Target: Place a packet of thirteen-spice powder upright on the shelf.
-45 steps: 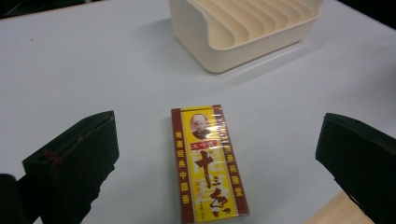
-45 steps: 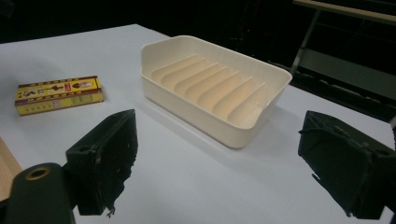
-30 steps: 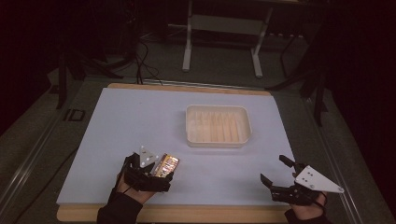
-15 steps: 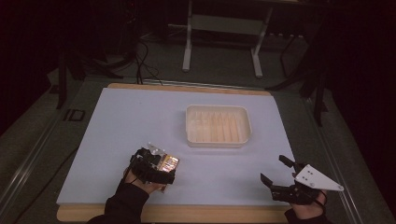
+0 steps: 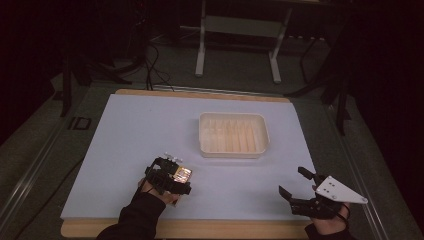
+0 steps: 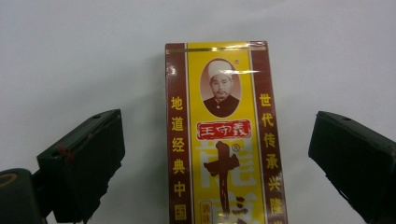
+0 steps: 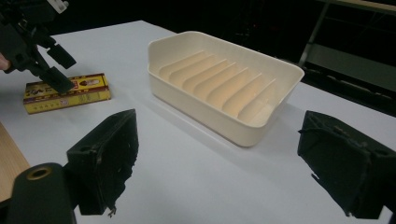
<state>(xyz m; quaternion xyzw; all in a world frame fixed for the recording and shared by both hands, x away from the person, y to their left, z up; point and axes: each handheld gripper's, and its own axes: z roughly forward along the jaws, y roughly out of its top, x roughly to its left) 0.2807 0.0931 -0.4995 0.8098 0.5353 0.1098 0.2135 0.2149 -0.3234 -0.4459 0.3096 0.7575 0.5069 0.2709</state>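
- Spice box [image 6: 223, 140]: flat carton, yellow face with dark red side bands, a gold strip across the top, an oval portrait and red and yellow Chinese characters. It lies flat on the counter [image 5: 125, 135], near the front left, well apart from the tray.
- Cream plastic tray [image 5: 233, 134]: ribbed floor, standing at mid-counter.
- Counter: pale sheet over a wooden board; the room behind is dark, with a metal stand and cables on the floor.
- Left tongs [image 6: 217, 168]: angled down over the box, jaws either side of it with clear gaps, and they have just been closing.
- Right tongs [image 7: 219, 163]: low at the front right, jaws wide apart, nothing held.
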